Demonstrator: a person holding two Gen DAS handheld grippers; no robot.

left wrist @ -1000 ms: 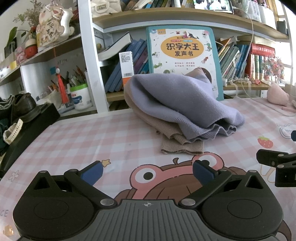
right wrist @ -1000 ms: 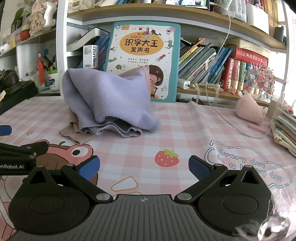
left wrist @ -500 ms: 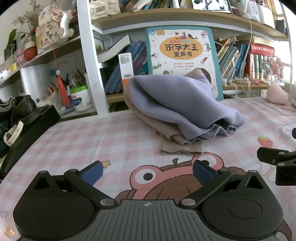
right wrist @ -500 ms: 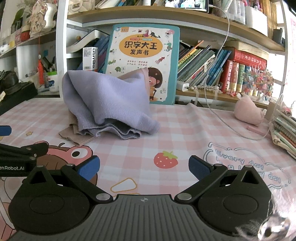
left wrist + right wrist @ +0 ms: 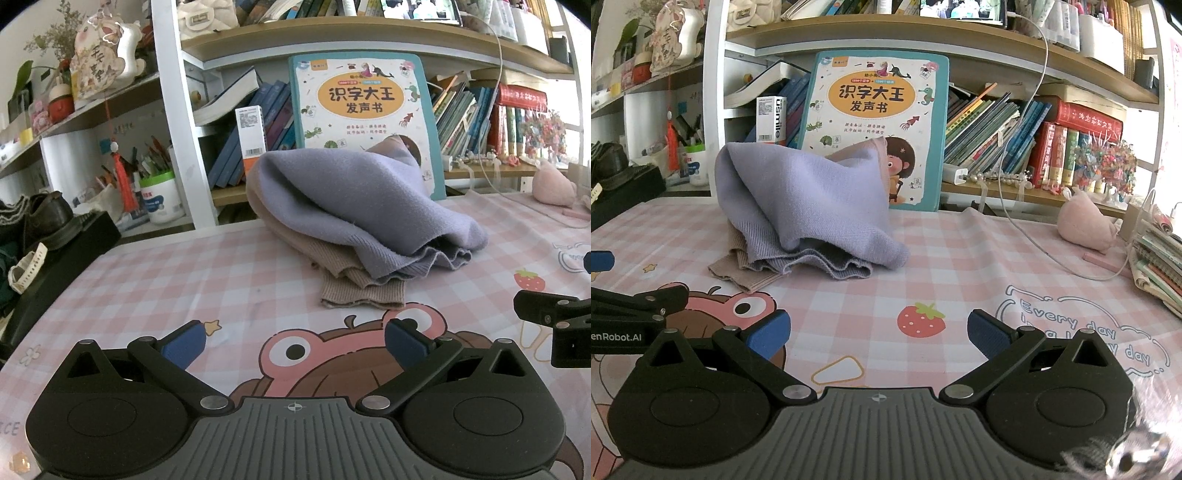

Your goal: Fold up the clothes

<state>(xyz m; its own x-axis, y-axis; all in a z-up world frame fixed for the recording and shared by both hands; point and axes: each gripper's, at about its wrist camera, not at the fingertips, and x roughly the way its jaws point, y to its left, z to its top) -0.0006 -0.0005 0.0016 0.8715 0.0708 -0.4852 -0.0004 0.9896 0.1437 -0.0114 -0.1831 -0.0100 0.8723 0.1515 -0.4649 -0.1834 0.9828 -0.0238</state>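
both the left tool [image 5: 294, 341] and right tool [image 5: 879, 332] are held released, empty, near the crumpled sweater [image 5: 354, 206] on the counter [image 5: 166, 280].

Open checked tablecloth [image 5: 960, 258] before the heaped sweaters [image 5: 354, 206]; upright picture book [image 5: 875, 129] close behind.

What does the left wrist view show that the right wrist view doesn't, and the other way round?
Left only: the watch on the black box, and the right gripper edging in. Right only: the stacked papers, the white charger, and the left gripper edging in. Both: the lilac-and-beige garment heaped untouched on the checked cloth, the picture book, the pink plush, each view's own gripper open.
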